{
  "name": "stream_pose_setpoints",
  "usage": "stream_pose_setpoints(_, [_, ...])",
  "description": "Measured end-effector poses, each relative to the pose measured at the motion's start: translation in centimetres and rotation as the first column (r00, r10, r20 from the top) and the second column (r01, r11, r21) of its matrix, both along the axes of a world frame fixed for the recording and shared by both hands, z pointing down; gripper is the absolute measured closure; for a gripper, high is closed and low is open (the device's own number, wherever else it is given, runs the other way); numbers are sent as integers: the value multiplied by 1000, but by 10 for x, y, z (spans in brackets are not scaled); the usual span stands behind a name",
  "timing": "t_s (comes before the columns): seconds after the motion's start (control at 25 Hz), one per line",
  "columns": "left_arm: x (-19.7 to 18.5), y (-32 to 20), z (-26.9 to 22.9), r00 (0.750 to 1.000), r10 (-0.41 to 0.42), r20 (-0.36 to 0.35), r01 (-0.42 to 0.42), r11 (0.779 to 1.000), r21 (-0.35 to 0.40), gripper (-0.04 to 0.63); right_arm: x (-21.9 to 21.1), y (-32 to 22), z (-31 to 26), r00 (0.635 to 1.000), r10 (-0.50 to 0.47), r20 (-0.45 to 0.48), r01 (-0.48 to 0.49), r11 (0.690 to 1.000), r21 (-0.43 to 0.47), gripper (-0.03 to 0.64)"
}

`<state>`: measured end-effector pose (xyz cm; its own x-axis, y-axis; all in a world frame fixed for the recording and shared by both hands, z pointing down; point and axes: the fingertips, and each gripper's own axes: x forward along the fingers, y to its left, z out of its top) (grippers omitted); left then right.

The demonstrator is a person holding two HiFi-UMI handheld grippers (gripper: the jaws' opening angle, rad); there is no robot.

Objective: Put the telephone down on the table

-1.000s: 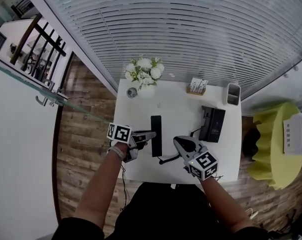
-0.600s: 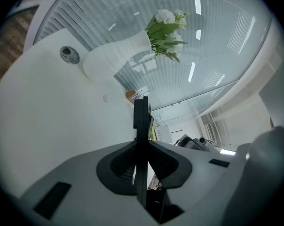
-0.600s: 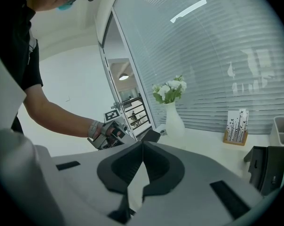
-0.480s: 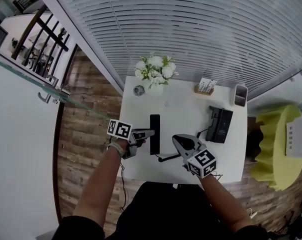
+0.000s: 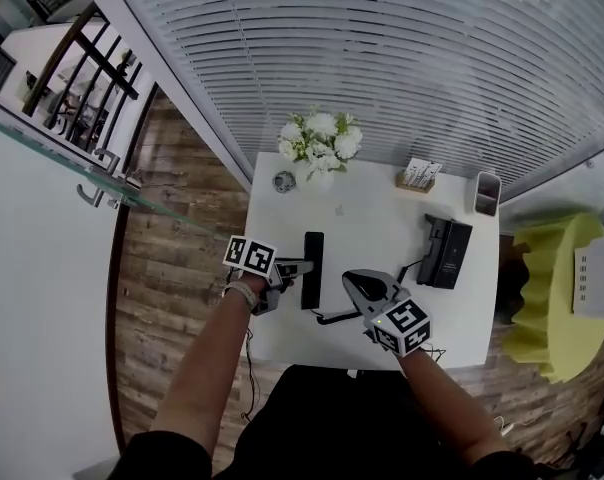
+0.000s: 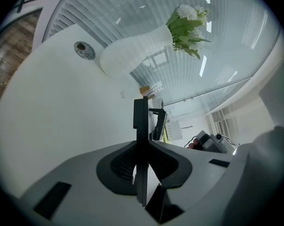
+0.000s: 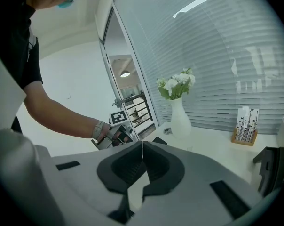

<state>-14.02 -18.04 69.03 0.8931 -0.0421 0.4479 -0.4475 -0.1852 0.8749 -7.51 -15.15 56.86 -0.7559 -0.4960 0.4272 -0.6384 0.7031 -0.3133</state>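
A slim black telephone handset (image 5: 313, 268) is over the left half of the white table (image 5: 382, 218). My left gripper (image 5: 298, 266) is shut on its near end. In the left gripper view the handset (image 6: 141, 121) stands edge-on between the jaws of the left gripper (image 6: 142, 142) and points away. A dark cord (image 5: 334, 316) trails from it toward the black telephone base (image 5: 445, 252) at the table's right. My right gripper (image 5: 350, 280) hovers just right of the handset, and in its own view the right gripper (image 7: 142, 142) is shut on nothing.
A white vase of flowers (image 5: 320, 143) stands at the table's back left, with a small round metal object (image 5: 284, 181) beside it. A card holder (image 5: 418, 176) and a grey cup (image 5: 486, 192) sit along the back edge. A yellow-green chair (image 5: 552, 298) is right of the table.
The head view has shifted a little. Both grippers and the handset keep nearly the same places, and the left grip is unchanged.
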Motion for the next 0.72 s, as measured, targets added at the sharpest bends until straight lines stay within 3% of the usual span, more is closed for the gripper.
stream_pose_setpoints(0.32, [3,-4,13,999,-6,40,6,1000,-14,520,-12,-8,11,1000,1,18,0,999,-43,594])
stream_pose_setpoints(0.72, [2,1,35,982,37,187,-36,999,-7,520,-9,-13,16,1000,17,11,-16,998,-62,594])
